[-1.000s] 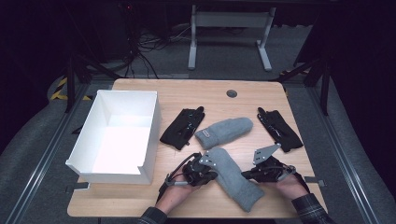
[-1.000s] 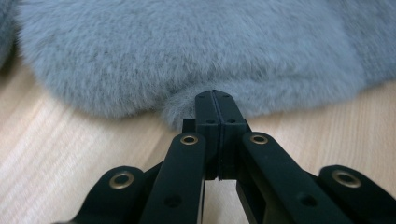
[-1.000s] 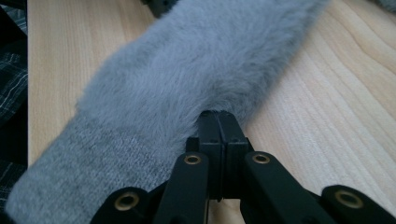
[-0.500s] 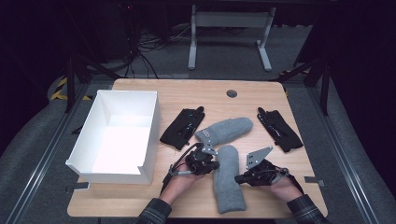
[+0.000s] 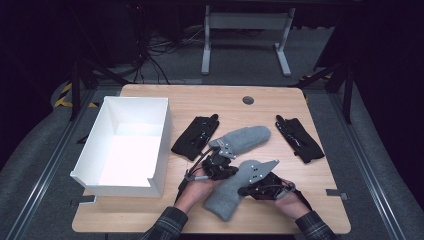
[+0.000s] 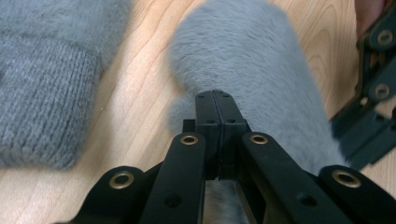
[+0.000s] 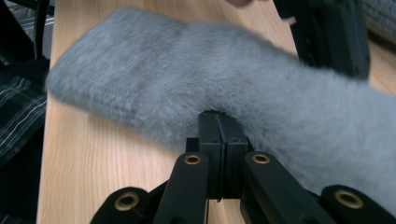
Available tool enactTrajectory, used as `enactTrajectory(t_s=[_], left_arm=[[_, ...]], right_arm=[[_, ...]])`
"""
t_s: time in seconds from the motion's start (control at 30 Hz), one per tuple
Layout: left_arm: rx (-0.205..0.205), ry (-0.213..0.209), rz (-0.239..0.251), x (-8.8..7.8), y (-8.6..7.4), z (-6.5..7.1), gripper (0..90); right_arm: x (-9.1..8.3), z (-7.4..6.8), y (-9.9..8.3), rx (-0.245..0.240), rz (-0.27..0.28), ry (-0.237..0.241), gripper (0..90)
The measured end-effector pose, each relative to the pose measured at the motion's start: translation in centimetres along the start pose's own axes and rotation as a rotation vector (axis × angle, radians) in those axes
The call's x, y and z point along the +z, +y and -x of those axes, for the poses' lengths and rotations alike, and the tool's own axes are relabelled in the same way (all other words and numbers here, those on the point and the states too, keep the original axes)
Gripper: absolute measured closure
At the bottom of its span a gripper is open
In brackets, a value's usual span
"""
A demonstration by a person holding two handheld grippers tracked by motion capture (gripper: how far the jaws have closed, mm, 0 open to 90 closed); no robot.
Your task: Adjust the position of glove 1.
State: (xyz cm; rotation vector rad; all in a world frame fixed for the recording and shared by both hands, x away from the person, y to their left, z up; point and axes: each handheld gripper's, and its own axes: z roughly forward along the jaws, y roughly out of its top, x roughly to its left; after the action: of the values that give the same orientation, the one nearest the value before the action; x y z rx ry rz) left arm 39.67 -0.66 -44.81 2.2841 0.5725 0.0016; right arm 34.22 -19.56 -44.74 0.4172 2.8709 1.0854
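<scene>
A fluffy grey mitten (image 5: 226, 196) lies slantwise on the wooden table (image 5: 260, 105) near its front edge. My left gripper (image 5: 231, 171) (image 6: 215, 95) has its jaws pressed together on the mitten's (image 6: 252, 60) upper left edge. My right gripper (image 5: 244, 190) (image 7: 218, 115) pinches the mitten's (image 7: 187, 70) right side, denting the fleece. A second grey mitten (image 5: 245, 136) (image 6: 42, 79) with a knitted cuff lies just behind. In the left gripper view the right gripper (image 6: 373, 93) shows at the right edge.
A white open box (image 5: 162, 140) stands at the left of the table. One black glove (image 5: 196, 137) lies between the box and the far mitten, another black glove (image 5: 299, 138) lies at the right. A round grommet (image 5: 248, 100) sits at the back.
The near mitten has swung round: its front end pointed to the lower right and now points to the lower left. Both hands shifted left with it, still pinching it.
</scene>
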Motion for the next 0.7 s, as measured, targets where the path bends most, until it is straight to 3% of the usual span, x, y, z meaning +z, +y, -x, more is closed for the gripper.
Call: enactTrajectory(t_s=[0.17,0.37,0.47,0.5,0.53,0.6,0.7], left_arm=[[0.002,-0.013,0.005,0.6,0.2,0.3,90.0],[0.008,-0.013,-0.002,0.6,0.4,0.4,90.0],[0.005,-0.002,0.001,0.2,0.4,0.3,90.0],[0.003,0.002,0.010,-0.2,0.4,0.3,90.0],[-0.004,0.009,0.025,-0.7,0.3,0.1,87.1],[-0.004,0.019,0.029,-1.0,0.3,0.1,85.4],[0.006,0.044,0.019,-1.9,0.3,-0.2,73.2]], right_arm=[[0.8,-0.4,0.6,-0.010,0.009,-0.022,90.0],[0.8,-0.3,0.5,0.004,0.019,-0.016,90.0],[0.7,-0.4,0.4,0.014,0.035,-0.008,83.7],[0.4,-0.4,0.3,0.021,0.039,-0.008,78.0],[-0.4,-0.6,0.0,0.030,0.054,-0.033,70.1],[-0.7,-0.6,-0.2,0.041,0.066,-0.042,67.7],[-2.2,-0.3,-1.3,0.088,0.109,-0.098,53.8]])
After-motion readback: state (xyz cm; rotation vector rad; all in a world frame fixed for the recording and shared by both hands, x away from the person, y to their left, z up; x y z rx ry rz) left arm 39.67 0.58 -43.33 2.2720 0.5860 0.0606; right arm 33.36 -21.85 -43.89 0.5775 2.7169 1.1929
